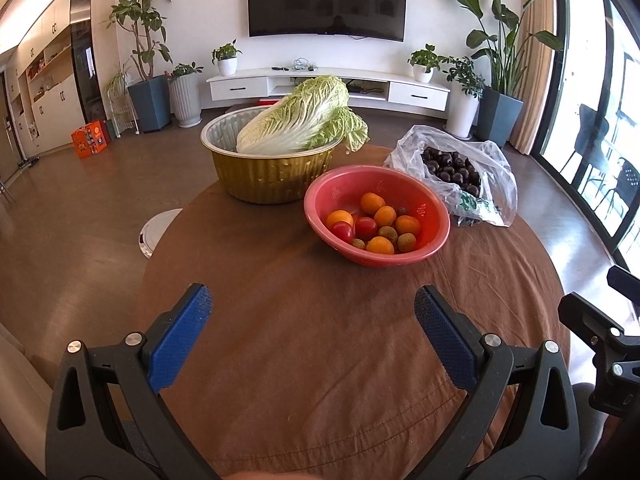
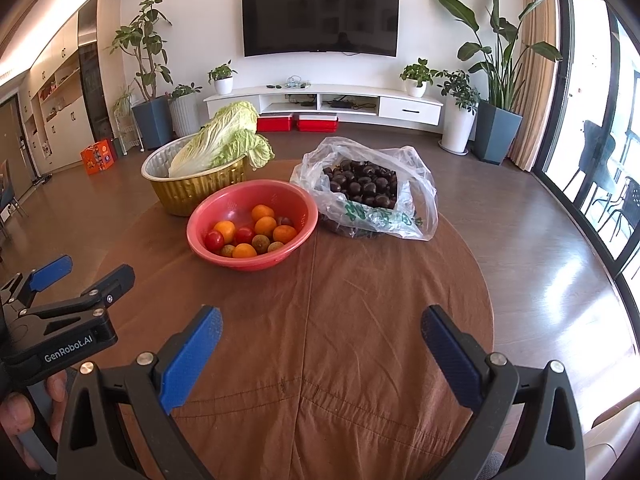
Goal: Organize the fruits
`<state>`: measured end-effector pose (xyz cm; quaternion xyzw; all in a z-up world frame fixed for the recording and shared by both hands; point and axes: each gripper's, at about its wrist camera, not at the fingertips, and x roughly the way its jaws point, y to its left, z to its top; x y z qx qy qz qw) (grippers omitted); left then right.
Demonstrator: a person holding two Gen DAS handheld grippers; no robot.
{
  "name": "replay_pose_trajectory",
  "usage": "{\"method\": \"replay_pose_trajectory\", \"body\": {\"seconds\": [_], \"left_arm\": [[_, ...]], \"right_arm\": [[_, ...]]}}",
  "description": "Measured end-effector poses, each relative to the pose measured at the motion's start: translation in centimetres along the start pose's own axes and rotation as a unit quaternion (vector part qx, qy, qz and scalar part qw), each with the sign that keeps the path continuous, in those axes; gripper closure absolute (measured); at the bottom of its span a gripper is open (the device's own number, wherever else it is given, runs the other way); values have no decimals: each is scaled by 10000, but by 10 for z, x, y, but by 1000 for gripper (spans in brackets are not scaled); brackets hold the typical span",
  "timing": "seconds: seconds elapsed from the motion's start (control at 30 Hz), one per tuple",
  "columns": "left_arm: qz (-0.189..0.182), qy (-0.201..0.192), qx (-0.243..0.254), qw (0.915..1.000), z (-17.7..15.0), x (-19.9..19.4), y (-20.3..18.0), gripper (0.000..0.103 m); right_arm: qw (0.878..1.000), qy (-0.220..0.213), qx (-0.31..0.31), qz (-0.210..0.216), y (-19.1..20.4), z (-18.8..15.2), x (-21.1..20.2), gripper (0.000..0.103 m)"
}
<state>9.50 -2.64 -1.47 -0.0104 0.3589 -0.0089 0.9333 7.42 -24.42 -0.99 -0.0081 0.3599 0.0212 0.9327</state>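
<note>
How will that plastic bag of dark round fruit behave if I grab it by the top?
The plastic bag looks thin and crumpled, so likely floppy. Its mouth gapes open, so the dark fruit may roll out. It is piled full, probably heavy.

Left gripper [image 1: 313, 300]: black plastic frame, triangular cut-outs in each arm, silver round screws at the pivots, blue textured pads [image 1: 182, 334] on the inner finger faces. Right gripper [image 2: 322, 322]: same build, blue pads, silver screws. Side of the left gripper's body, seen from the right wrist, carries white lettering "GenRobot.AI". A hand [image 2: 24, 412] grips its grey handle.
</note>
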Motion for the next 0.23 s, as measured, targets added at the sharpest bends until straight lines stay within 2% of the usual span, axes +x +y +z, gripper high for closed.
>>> {"method": "replay_pose_trajectory", "body": {"seconds": [0.23], "left_arm": [[-138, -39, 27, 9999, -1, 3, -3, 0]], "right_arm": [[10000, 50, 33, 4, -5, -8, 4, 1]]}}
